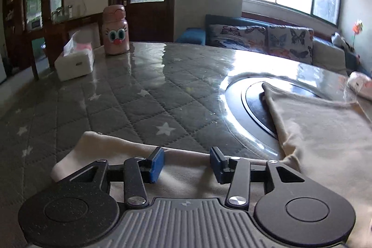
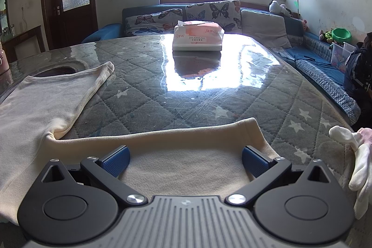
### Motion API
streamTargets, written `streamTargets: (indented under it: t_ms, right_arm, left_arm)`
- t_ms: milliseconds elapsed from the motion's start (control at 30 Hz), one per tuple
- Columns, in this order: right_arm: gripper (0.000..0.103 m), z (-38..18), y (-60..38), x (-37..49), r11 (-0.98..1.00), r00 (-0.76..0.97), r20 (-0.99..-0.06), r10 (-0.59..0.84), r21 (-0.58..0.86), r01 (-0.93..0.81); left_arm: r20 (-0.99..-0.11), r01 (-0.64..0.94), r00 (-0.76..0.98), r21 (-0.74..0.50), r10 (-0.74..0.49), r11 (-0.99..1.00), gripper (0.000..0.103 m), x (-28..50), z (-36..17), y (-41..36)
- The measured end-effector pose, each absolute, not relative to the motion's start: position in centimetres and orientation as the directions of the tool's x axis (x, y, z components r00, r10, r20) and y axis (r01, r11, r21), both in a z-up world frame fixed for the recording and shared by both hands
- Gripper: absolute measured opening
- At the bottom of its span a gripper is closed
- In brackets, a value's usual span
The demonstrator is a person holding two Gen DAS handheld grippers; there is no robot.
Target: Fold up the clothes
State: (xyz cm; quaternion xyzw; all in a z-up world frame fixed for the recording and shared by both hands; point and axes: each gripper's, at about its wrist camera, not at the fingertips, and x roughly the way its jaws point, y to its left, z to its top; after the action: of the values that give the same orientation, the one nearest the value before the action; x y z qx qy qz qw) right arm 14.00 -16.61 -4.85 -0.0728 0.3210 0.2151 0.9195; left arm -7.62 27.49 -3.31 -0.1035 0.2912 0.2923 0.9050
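Ahead of my left gripper [image 1: 187, 163] the table [image 1: 144, 108] is bare, until the white tissue box [image 1: 75, 63] and pink bottle [image 1: 115, 30] far off at the left. Ahead of my right gripper [image 2: 184, 163] it is bare up to the tissue pack [image 2: 198, 36]. White gloves [image 2: 359, 157] lie close on the right.

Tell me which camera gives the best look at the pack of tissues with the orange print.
The right wrist view. There the tissue pack stands whole at the far side of the table, backlit by the window, its label facing the camera. The left wrist view catches only a blurred sliver of what may be the same pack at its right edge.
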Motion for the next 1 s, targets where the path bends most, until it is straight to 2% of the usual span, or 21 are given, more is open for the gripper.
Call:
streamTargets:
  t_ms: [167,300,467,633,867,1000]
  right_arm:
    - [0.103,-4.8,-16.6,14.0,0.897,0.701,-0.622,0.349,0.004,-0.442]
    - [0.103,-4.9,-16.6,14.0,0.897,0.701,-0.622,0.349,0.004,-0.442]
    - [0.103,-4.8,-16.6,14.0,0.897,0.702,-0.622,0.347,0.0,-0.442]
    - [0.103,-3.9,-15.7,12.7,0.885,0.73,-0.596,0.334,-0.069,-0.461]
    - [0.103,-1.9,-12.7,8.0,0.765,0.658,-0.574,0.488,-0.082,-0.639]
    - [0.103,-2.5,-10.6,6.0,0.697,0.591,-0.596,0.543,-0.073,-0.714]
  left_arm:
    - [-0.604,-0.559,0.654,0.021,0.456,0.829,0.053,-7.3,-2.9,27.0]
    - [-0.599,-0.535,0.68,-0.012,0.422,0.845,0.055,-7.1,-1.4,25.7]
    - [-0.566,-0.367,0.777,-0.056,0.274,0.928,0.06,-6.2,0.3,20.7]
    - [-0.586,-0.177,0.804,-0.067,0.105,0.982,0.061,-4.7,-0.1,16.0]
    - [-0.618,-0.025,0.786,-0.025,0.004,0.999,0.063,-5.0,-1.5,12.4]
    - [-0.641,0.011,0.768,0.016,0.002,1.0,0.065,-5.6,-2.5,10.9]
